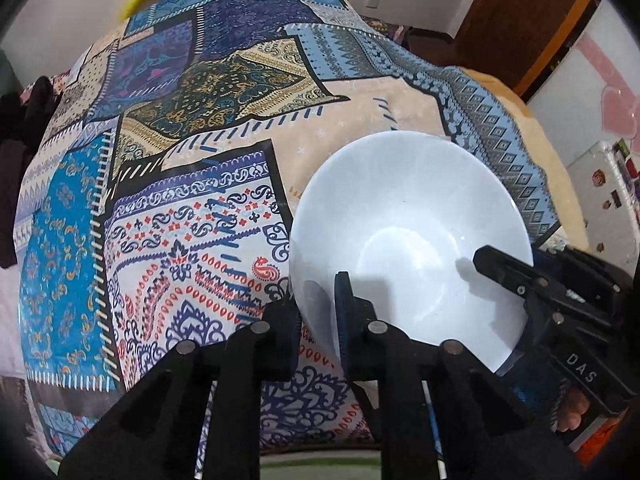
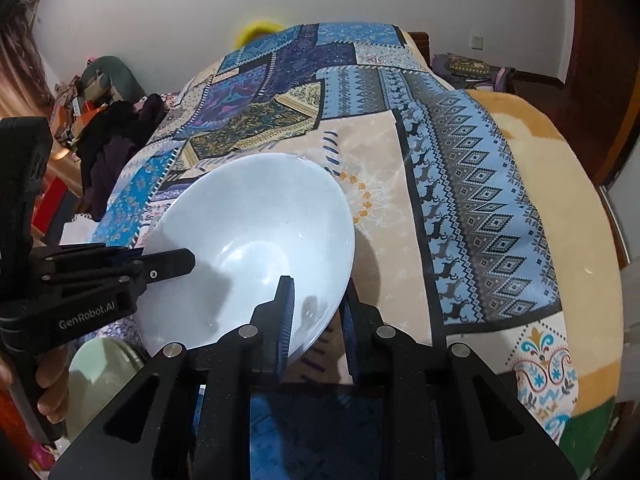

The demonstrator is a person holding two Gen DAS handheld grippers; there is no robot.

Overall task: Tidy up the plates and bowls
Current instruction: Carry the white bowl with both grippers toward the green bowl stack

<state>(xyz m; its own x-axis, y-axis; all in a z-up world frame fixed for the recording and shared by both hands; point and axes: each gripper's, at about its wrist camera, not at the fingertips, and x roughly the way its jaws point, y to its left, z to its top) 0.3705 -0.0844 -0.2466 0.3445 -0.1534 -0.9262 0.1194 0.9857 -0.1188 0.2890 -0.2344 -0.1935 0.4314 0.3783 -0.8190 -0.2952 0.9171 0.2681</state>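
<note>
A white bowl (image 1: 404, 236) is held over the patterned cloth, gripped on opposite sides of its rim. My left gripper (image 1: 316, 320) is shut on its near-left rim, one finger inside, one outside. My right gripper (image 2: 316, 316) is shut on the bowl (image 2: 256, 232) at its right rim in the same way. The right gripper shows in the left wrist view (image 1: 520, 280) at the bowl's right edge. The left gripper shows in the right wrist view (image 2: 160, 268) at the bowl's left edge. A pale green dish (image 2: 100, 376) lies below, at lower left.
A patchwork cloth (image 1: 200, 220) covers the surface; it also fills the right wrist view (image 2: 460, 200). Dark clothes (image 2: 116, 152) are piled at the left. A white fridge (image 1: 608, 200) stands at the right. A yellow fuzzy object (image 2: 260, 28) sits at the far end.
</note>
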